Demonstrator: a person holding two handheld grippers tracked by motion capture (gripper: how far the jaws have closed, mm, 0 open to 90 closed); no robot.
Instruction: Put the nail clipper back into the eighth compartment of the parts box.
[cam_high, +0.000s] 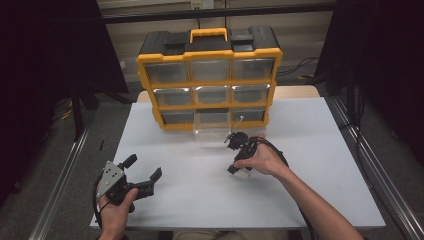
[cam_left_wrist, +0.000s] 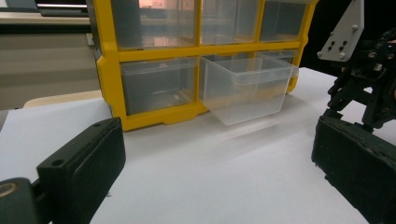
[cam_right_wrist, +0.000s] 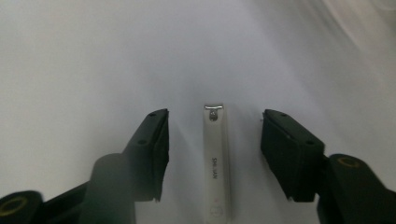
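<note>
Silver nail clipper (cam_right_wrist: 216, 163) lies flat on the white surface (cam_high: 190, 170) between the right claw's (cam_right_wrist: 212, 154) half-open pads, untouched. The thin clipper may skid or tip if one pad lands first. Left claw (cam_high: 145, 172) rests wide, empty, near the yellow organizer's pulled-out clear drawer (cam_left_wrist: 245, 88).

White nail clipper (cam_right_wrist: 216, 163) flat on table, untouched

The drawer cabinet (cam_high: 209, 80) stood at the far side of the table (cam_high: 320, 165). One drawer (cam_high: 212, 128) (bottom row, middle) stuck out. The nail clipper (cam_right_wrist: 217, 161) lay on the table, before it.
</note>
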